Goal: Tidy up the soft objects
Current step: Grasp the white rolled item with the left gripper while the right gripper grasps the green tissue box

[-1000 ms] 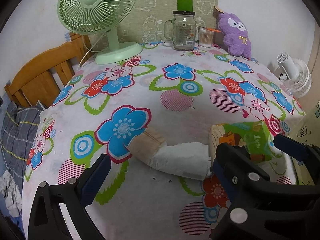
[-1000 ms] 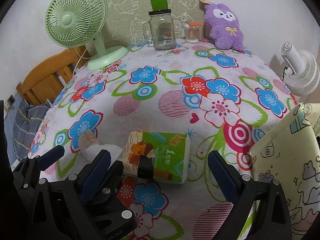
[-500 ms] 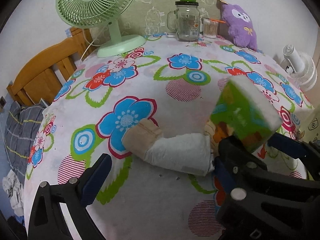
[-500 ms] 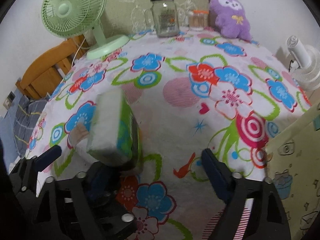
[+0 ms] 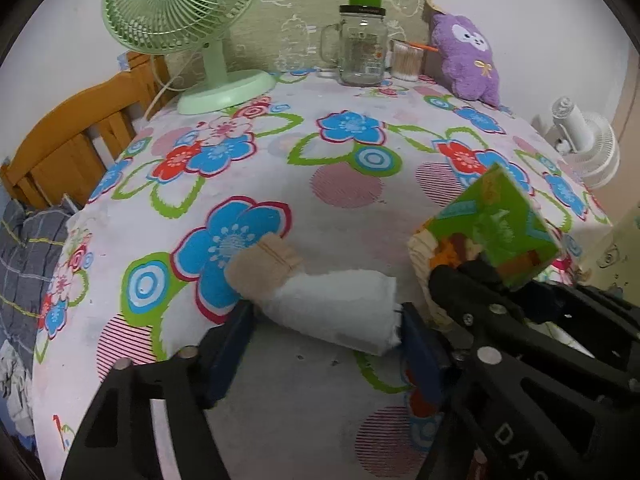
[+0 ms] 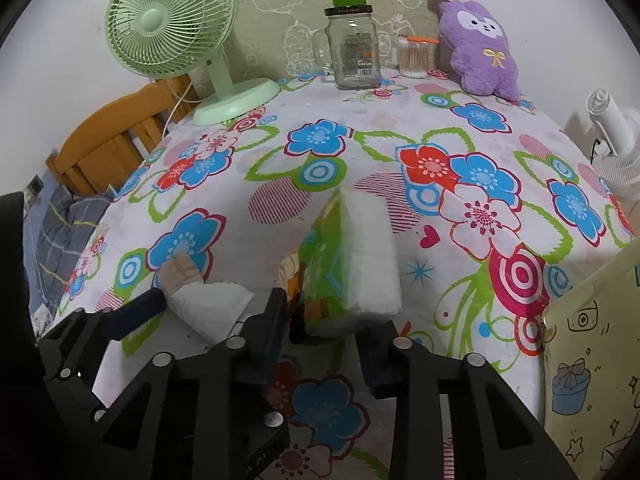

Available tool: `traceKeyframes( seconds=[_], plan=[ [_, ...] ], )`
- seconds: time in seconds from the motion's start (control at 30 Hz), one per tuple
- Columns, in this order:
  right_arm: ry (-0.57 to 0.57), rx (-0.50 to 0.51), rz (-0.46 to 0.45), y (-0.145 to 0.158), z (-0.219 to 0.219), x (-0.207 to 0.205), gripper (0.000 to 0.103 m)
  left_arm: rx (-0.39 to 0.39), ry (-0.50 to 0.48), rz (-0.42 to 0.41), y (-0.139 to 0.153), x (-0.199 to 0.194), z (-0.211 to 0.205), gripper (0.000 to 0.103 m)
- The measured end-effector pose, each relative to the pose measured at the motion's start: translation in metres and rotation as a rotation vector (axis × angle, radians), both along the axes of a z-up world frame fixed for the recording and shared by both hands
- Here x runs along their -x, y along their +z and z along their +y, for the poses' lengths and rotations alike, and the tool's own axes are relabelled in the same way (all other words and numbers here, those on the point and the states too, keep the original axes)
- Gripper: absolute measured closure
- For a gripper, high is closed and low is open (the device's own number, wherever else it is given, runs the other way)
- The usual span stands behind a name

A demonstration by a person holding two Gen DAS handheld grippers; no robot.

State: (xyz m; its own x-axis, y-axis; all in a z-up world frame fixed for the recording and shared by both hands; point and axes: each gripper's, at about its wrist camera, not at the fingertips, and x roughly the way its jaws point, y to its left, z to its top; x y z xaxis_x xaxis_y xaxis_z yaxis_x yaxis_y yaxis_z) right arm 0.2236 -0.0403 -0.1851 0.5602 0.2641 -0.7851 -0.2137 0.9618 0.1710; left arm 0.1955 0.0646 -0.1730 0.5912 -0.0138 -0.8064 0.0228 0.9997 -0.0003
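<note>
A white rolled sock with a beige cuff point(image 5: 320, 300) lies on the flowered tablecloth point(image 5: 340, 208). My left gripper point(image 5: 326, 328) has its jaws closed in on the roll's two ends. The sock also shows in the right wrist view point(image 6: 208, 304). My right gripper point(image 6: 332, 328) is shut on a green tissue pack point(image 6: 352, 264) and holds it tilted on edge above the cloth. The pack also shows in the left wrist view point(image 5: 496, 232), just right of the sock. A purple plush toy point(image 6: 480, 48) sits at the table's far right.
A green desk fan point(image 6: 172, 28) stands far left. A glass jar mug point(image 6: 354, 48) and a cotton swab cup point(image 6: 414, 58) stand at the back. A cream patterned box point(image 6: 592, 352) is at the right edge. A wooden headboard point(image 5: 76, 140) is on the left, a white fan point(image 6: 616, 144) on the right.
My right gripper closed on the tissue pack, lifted it off the cloth and turned it on edge. My left gripper moved forward and closed in on the rolled sock.
</note>
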Motion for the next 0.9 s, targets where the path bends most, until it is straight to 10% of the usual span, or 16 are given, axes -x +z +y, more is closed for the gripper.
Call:
traceKeyframes(
  seconds=[0.9],
  plan=[
    [0.006,-0.009,-0.024,0.019,-0.017,0.04,0.079,-0.013,-0.009,-0.044,0.02,0.039,-0.018,0.049]
  ],
)
